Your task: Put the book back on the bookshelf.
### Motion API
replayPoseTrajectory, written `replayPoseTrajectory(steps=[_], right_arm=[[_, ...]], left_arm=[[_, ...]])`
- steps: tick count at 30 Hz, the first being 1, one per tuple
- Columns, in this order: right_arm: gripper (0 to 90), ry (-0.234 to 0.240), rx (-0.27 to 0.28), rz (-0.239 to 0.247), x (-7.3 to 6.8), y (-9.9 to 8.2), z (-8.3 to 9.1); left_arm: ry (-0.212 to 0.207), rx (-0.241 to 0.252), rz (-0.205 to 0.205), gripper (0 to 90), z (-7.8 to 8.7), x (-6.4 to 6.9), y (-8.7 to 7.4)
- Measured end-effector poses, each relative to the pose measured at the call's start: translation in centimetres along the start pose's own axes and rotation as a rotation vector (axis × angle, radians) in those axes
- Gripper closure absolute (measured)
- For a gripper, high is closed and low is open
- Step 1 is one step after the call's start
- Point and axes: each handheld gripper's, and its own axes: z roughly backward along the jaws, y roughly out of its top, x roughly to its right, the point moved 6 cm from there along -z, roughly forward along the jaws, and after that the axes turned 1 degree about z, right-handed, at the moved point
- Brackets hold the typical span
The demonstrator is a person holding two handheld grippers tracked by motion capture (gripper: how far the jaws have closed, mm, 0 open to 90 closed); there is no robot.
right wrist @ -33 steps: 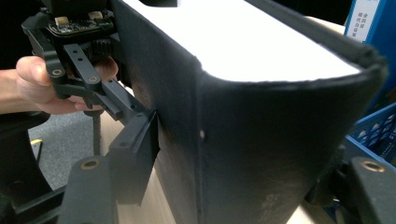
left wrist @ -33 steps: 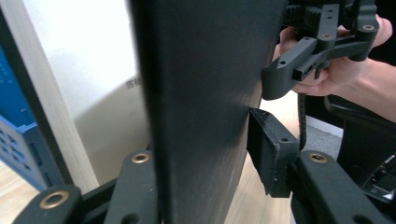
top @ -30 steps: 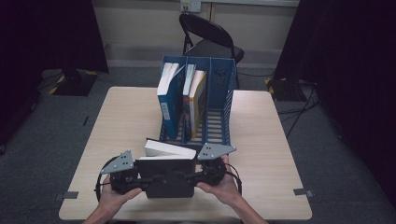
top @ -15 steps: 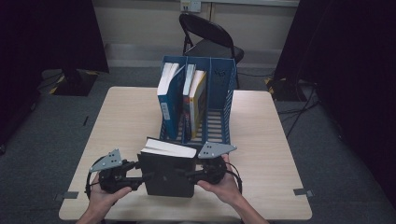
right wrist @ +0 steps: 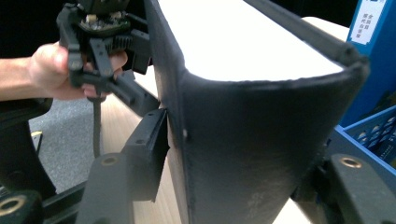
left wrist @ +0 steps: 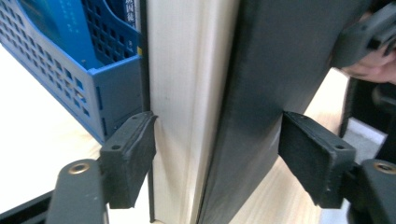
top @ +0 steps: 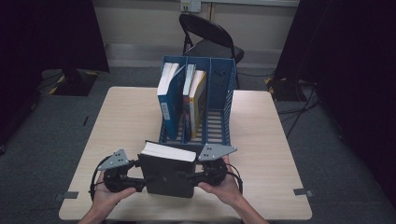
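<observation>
Now the left tongs (top: 140, 176) have just been opening: their pads stand off the black book (top: 168, 175), which sits between them. The right tongs (top: 192, 176) clamp its spine, holding it above the tabletop (top: 261, 154) before the blue rack (top: 219, 102), so the handover looks complete.

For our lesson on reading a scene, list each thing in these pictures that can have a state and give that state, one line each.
Black book: upright on the table, page edge up, in front of the rack.
Left claw: just been opening, book between the pads, right pad off the cover.
Right claw: closing, clamped on the book's spine.
Blue file rack: two slots hold books, right slot empty.
Folding chair: unfolded, unoccupied.
</observation>
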Motion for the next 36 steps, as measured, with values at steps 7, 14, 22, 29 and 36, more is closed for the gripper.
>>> replayPoseTrajectory(steps=[7, 14, 22, 29, 36], right_arm=[[41.0, -0.002, -0.010, 0.000, 0.2, -0.2, -0.9], [52.0, 0.006, -0.011, 0.015, -0.6, -0.5, -0.3], [53.3, 0.008, -0.036, 0.053, -1.5, -0.5, 0.0], [53.4, -0.011, -0.045, 0.036, -1.3, -0.6, 0.5], [53.4, -0.038, -0.046, 0.017, -0.5, -1.2, 2.0]], left_arm=[[0.007, 0.002, -0.016, 28.4, -0.3, -0.2, 0.1], [0.014, 0.004, -0.011, 27.3, -0.8, -0.1, 0.2], [0.007, -0.016, 0.007, 19.7, -0.2, -0.4, 0.0], [0.051, -0.029, 0.021, 16.1, 0.4, -1.3, -0.2], [0.097, -0.057, 0.064, 16.0, 0.3, -2.3, -0.8]])
